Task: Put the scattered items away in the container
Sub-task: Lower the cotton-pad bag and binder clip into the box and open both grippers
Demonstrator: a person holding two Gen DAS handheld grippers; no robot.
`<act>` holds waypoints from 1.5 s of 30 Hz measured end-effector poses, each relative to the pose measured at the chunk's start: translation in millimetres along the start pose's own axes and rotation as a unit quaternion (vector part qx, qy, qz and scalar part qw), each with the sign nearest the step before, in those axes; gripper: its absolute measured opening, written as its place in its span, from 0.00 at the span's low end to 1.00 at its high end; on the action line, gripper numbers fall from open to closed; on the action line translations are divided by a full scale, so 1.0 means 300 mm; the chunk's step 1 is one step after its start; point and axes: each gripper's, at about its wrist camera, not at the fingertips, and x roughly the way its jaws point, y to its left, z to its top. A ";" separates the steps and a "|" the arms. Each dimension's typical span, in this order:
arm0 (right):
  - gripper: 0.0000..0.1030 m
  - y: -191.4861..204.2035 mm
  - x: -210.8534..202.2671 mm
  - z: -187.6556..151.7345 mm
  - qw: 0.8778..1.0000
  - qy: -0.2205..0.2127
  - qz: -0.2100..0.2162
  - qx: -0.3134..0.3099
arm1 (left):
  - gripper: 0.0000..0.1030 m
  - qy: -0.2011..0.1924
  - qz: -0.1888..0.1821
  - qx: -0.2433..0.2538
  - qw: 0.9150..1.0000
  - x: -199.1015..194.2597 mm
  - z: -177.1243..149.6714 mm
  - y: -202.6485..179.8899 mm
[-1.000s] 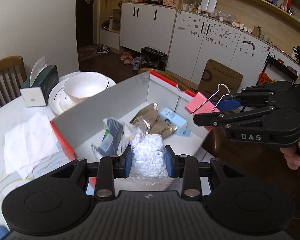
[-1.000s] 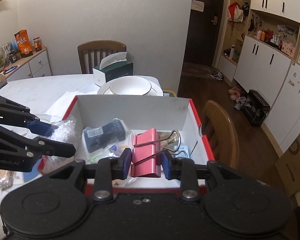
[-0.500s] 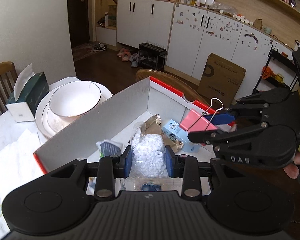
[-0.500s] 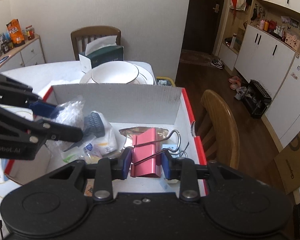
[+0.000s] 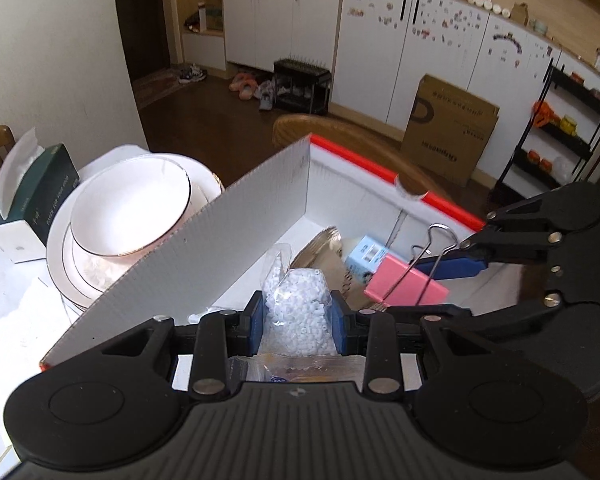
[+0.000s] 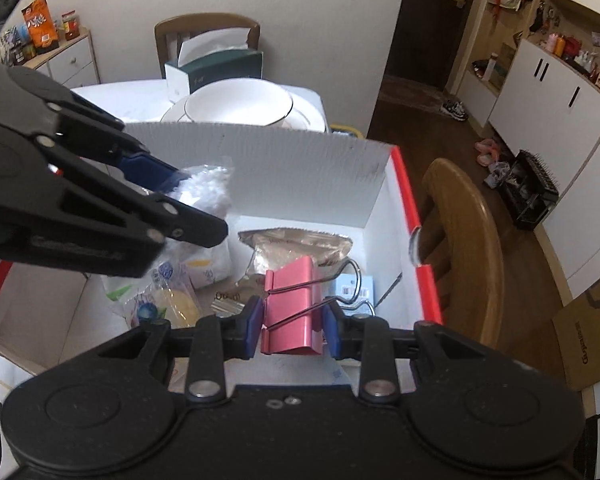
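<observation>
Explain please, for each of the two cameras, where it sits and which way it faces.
Left wrist: sits on the left gripper, looks down into the red-edged box; its fingers clamp a bag of white beads.
Right wrist: sits on the right gripper, looks down into the same box; its fingers clamp a pink binder clip.
Shared: box, both grippers, bowl, tissue box.

Two wrist fisheyes, angled down, close over shared box, facing opp. sides
</observation>
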 end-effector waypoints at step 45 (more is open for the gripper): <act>0.36 0.014 0.128 -0.011 0.995 0.084 0.054 -0.017 | 0.48 0.097 -0.008 0.032 0.995 0.160 -0.043 0.012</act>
